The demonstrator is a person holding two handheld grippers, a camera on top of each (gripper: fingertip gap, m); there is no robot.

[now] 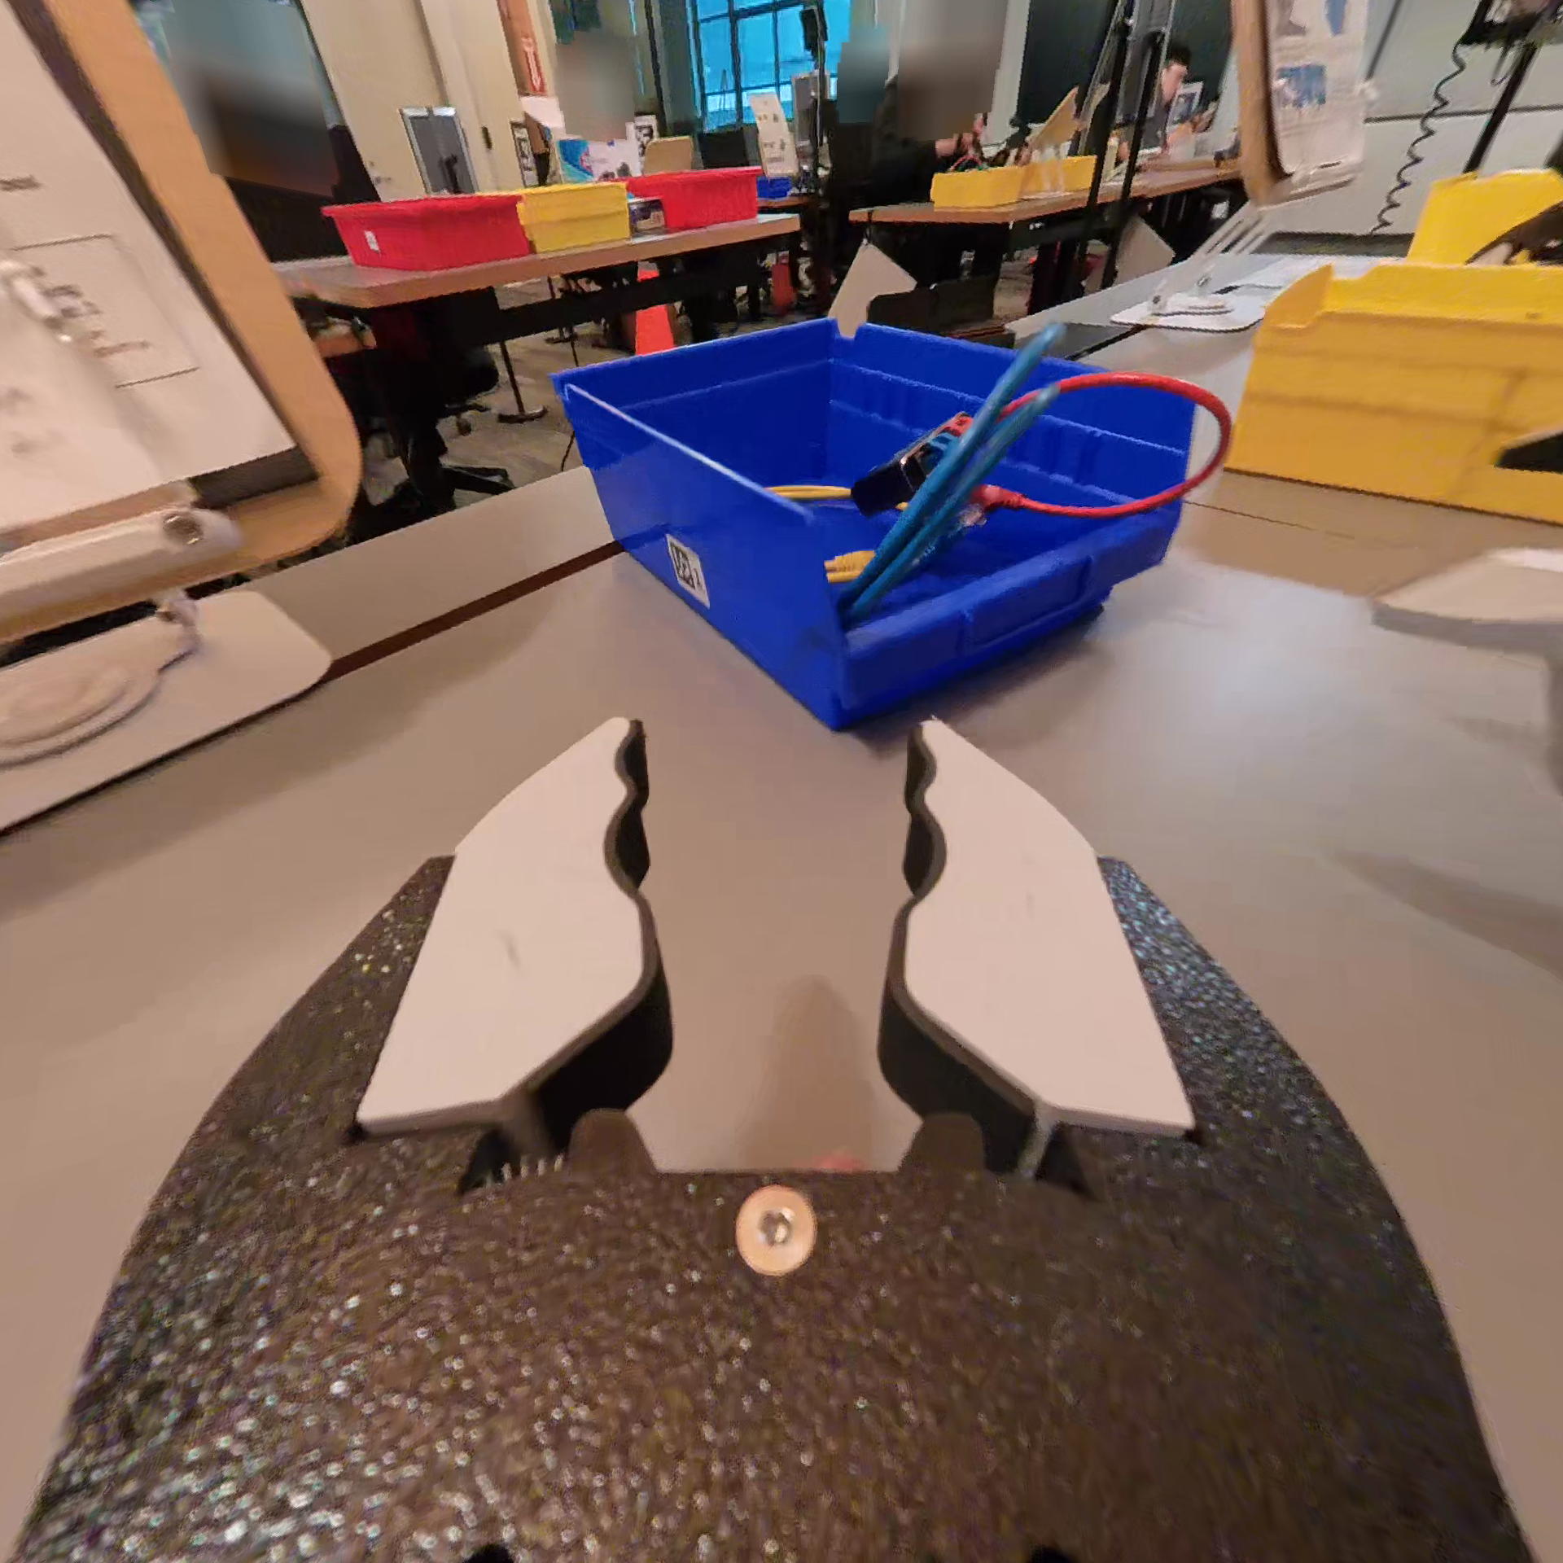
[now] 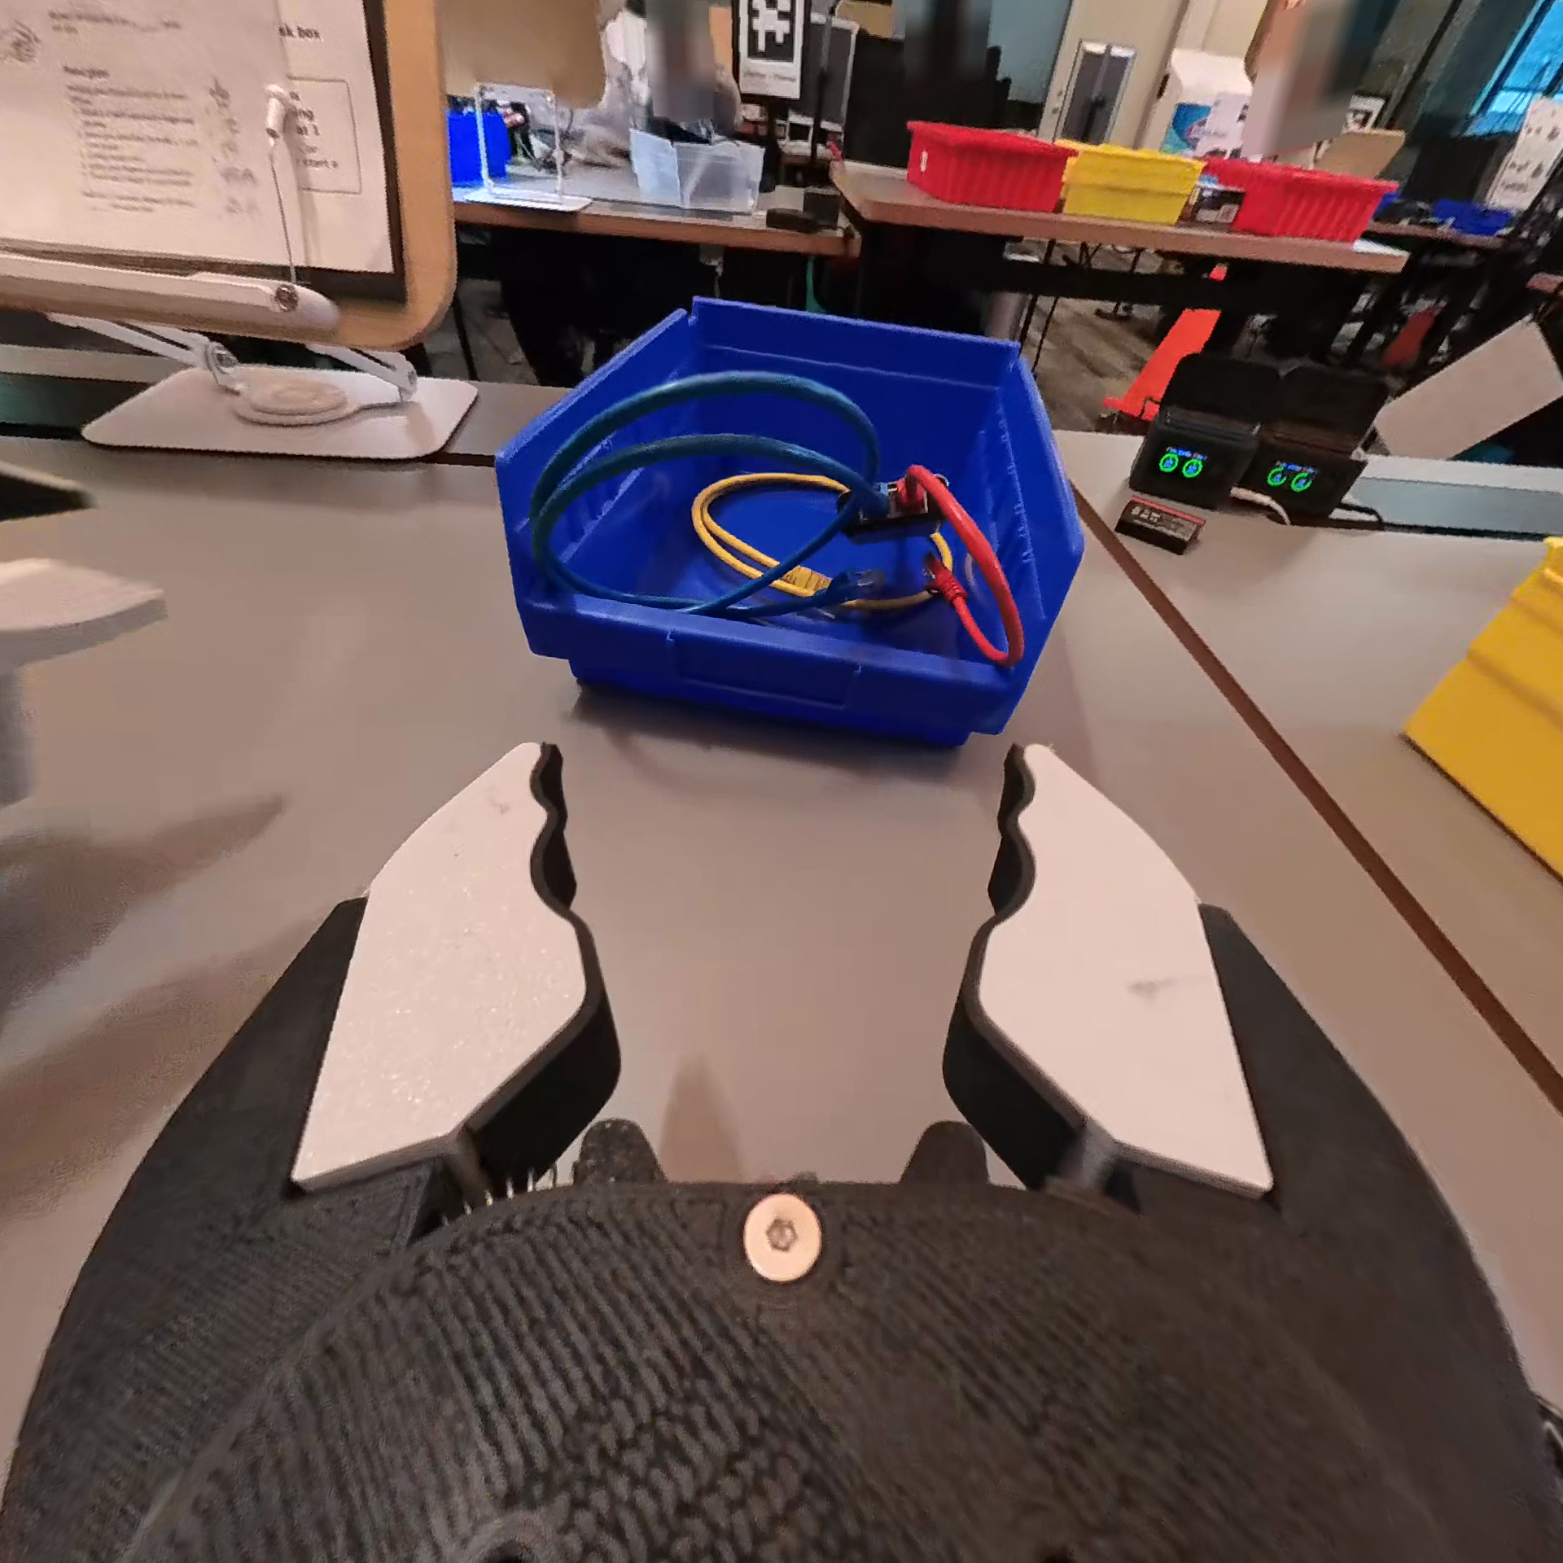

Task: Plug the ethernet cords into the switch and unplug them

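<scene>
- White sticker with bold dark characters, on the side wall of the blue bin; too tilted and blurred to make out.
- Printed sheets on the tablet stand at left: lines of small print, a boxed block, all smeared.
- Black-and-white square marker sign up on a far stand, a fine line beneath it.
- Two small black devices at the table's right edge, screens lit with green round symbols and tiny blue text.
- Small black card in front of them, red and white print, unreadable.
- White sticker on the far red bin's end.
- Poster at upper right, blue graphics with small print.
</scene>
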